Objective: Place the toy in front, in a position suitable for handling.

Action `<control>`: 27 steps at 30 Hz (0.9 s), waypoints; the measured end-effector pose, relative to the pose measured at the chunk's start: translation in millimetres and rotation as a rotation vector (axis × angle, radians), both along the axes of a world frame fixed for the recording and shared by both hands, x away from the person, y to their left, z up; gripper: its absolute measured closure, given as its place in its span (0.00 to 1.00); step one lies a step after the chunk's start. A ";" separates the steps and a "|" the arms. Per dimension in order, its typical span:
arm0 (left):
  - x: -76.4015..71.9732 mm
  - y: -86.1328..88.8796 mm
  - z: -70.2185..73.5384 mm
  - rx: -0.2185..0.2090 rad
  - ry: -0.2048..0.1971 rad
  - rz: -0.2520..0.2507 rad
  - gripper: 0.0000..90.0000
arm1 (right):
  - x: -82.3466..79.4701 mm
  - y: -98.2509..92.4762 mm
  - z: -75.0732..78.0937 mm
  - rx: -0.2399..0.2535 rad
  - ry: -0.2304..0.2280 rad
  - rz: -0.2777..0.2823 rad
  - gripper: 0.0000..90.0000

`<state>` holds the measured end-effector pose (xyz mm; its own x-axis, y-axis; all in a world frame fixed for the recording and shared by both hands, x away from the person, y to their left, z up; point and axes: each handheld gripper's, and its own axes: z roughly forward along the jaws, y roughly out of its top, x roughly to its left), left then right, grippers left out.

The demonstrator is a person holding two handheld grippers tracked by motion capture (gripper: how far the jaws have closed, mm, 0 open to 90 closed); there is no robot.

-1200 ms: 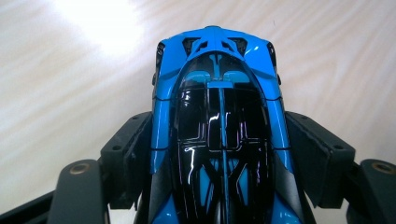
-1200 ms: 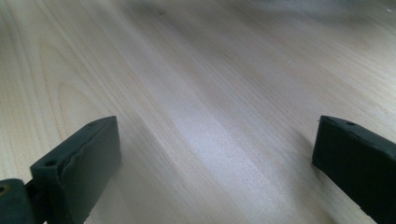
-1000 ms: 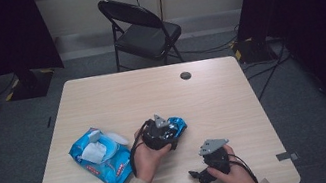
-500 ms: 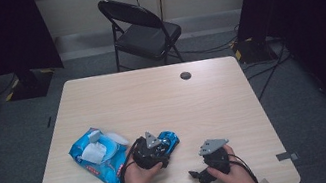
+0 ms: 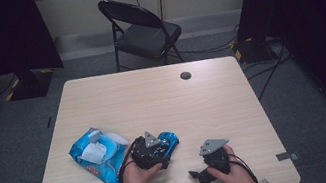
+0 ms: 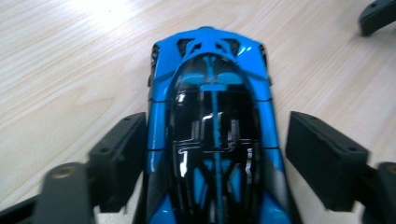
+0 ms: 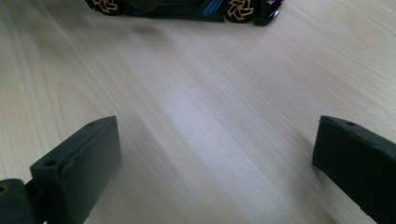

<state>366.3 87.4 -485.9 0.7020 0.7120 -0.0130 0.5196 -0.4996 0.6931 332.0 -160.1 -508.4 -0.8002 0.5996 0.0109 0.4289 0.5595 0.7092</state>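
Now the left gripper (image 6: 212,163) straddles the blue toy car (image 6: 212,135), jaws just opening, right pad clear; the right gripper (image 7: 215,172) gapes empty.

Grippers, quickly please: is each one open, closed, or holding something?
Left gripper: jaws just opened, astride the blue toy car, not gripping it.
Right gripper: open, holding nothing.

The toy car (image 6: 212,135) is glossy blue and black plastic. The table (image 7: 205,112) is smooth, pale wood grain. The tongs' pads (image 6: 322,158) look matt black.
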 end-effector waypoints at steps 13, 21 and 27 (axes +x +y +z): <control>-10.6 17.6 28.7 -0.046 -0.017 -0.040 0.20 | 0.0 0.0 0.0 0.000 0.000 0.000 0.01; -24.5 45.2 52.0 -0.055 -0.023 -0.057 0.20 | 0.0 0.0 0.0 0.000 0.000 0.000 0.01; -31.8 66.8 57.8 -0.049 -0.026 -0.040 0.20 | 0.0 0.0 0.0 0.000 0.000 0.000 0.01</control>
<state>334.5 154.2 -428.1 0.7305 0.6823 -0.0290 0.4816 -0.4845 0.7303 331.9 -160.1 -508.4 -0.8000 0.5999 0.0110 0.4292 0.5595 0.7091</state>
